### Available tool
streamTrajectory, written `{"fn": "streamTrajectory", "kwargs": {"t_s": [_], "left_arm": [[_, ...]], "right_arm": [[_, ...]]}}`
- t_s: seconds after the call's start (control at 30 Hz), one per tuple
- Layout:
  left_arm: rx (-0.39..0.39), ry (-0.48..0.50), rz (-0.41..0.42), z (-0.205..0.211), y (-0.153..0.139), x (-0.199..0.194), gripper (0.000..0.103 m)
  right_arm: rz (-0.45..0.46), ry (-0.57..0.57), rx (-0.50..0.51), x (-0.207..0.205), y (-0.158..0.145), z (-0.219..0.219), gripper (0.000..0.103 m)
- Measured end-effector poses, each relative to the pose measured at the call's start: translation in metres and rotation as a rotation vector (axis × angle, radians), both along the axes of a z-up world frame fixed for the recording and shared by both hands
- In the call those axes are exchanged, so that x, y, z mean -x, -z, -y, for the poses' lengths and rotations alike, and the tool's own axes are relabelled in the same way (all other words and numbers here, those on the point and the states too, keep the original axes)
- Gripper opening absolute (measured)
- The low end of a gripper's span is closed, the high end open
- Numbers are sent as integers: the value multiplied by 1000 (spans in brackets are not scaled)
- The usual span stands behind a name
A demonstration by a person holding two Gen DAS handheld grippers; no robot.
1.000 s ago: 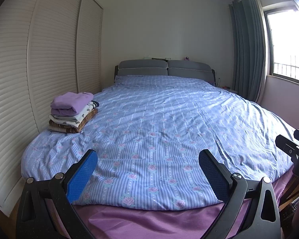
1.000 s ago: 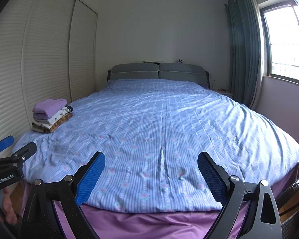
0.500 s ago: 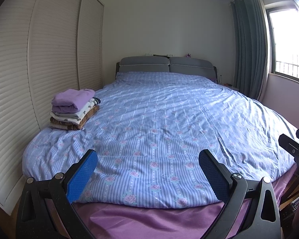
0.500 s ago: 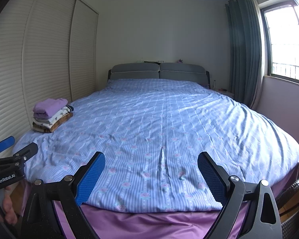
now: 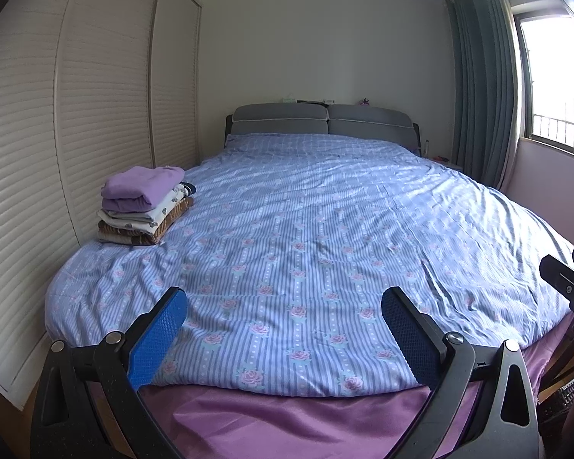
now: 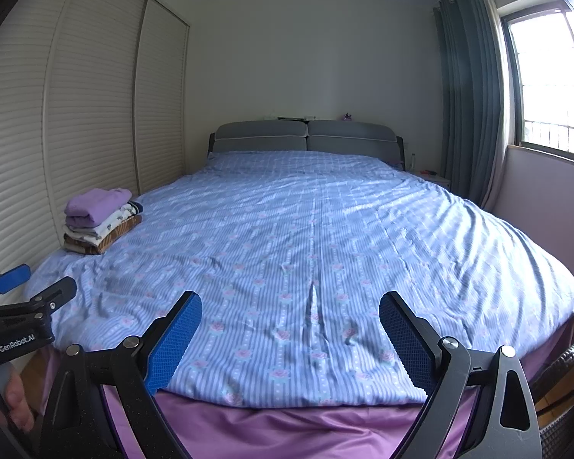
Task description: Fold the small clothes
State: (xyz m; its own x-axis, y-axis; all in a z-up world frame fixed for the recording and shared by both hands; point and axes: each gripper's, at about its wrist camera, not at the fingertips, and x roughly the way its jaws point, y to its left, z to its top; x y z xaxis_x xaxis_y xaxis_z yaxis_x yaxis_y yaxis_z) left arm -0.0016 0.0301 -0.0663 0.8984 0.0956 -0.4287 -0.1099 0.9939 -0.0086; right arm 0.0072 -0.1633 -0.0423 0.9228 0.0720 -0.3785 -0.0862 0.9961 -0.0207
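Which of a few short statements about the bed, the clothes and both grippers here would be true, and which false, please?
1. The stack of folded clothes lies on the bed's left side. True.
2. The left gripper grips a garment. False: its fingers are spread, holding nothing.
3. The purple garment tops the stack. True.
4. The right gripper is shut. False: it is open above the quilt.
5. An unfolded garment lies mid-bed. False: only the quilt shows there.
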Motion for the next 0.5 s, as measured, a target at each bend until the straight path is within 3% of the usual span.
{"fn": "streamTrajectory", "kwargs": {"t_s": [0.5], "left_arm": [[5,7,-20,-2,1,-4,103]], "right_arm": [[-3,-4,0,1,1,-1,95]]}}
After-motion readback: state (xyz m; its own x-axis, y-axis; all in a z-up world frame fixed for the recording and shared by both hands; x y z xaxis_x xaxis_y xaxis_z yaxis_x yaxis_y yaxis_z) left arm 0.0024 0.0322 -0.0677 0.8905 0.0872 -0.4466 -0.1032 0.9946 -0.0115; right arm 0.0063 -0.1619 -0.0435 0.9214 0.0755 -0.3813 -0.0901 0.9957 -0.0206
